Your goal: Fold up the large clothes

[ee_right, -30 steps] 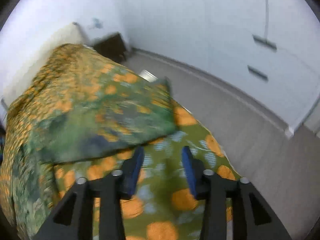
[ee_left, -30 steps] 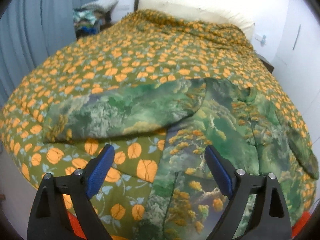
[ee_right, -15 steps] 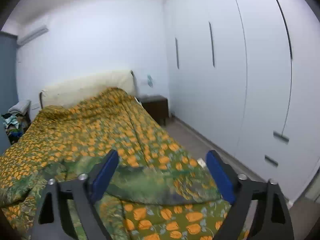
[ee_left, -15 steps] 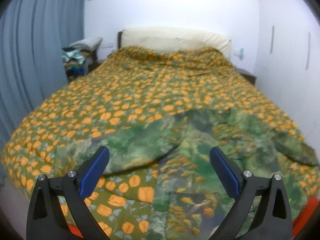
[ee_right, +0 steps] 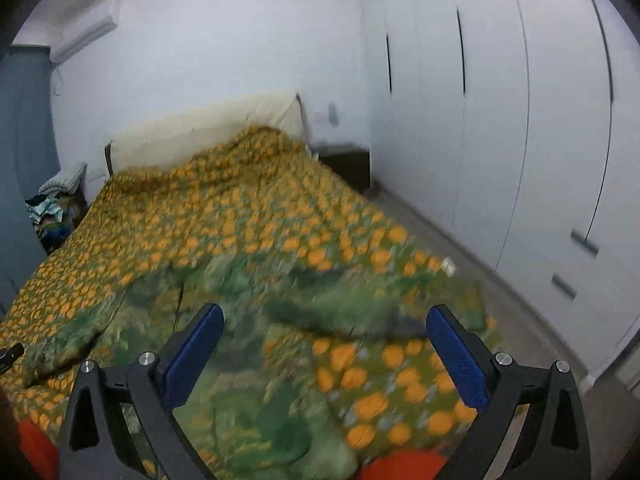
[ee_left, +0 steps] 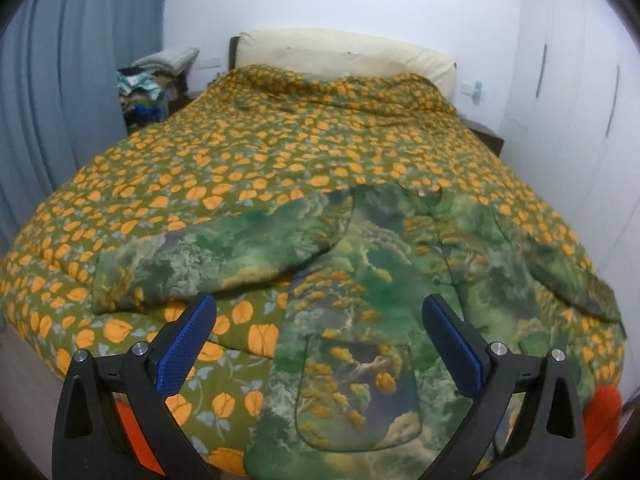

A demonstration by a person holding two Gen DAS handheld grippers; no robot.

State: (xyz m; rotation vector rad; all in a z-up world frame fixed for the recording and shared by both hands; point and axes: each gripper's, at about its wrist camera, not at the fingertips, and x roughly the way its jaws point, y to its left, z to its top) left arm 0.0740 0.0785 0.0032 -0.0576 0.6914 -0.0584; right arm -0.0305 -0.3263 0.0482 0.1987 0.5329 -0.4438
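Green printed garment [ee_left: 384, 280] lay spread flat at bedspread's [ee_left: 280, 160] near edge, sleeves out. My left gripper [ee_left: 320, 340] and right gripper [ee_right: 324, 344] hovered above, angled down, jaws just opened wide, empty.

- One bed [ee_left: 120, 184], covered by one olive bedspread [ee_left: 280, 152] printed with orange flowers.
- One large green patterned garment [ee_left: 380, 280] spread across the foot edge of the bed, with two sleeves: one [ee_left: 208, 256] towards the left edge, one [ee_left: 568, 276] towards the right edge.
- One patch pocket [ee_left: 360, 392] visible on the garment.
- One cream headboard cushion [ee_left: 340, 56] at the head edge.
- One heap of clothes [ee_left: 152, 88] beside the bed's far left corner.
- One dark bedside cabinet [ee_right: 346, 164] by the far right corner.
- One blue-grey curtain [ee_left: 72, 80].
- Two grippers, left [ee_left: 318, 344] and right [ee_right: 326, 354], each with two blue-padded fingers.
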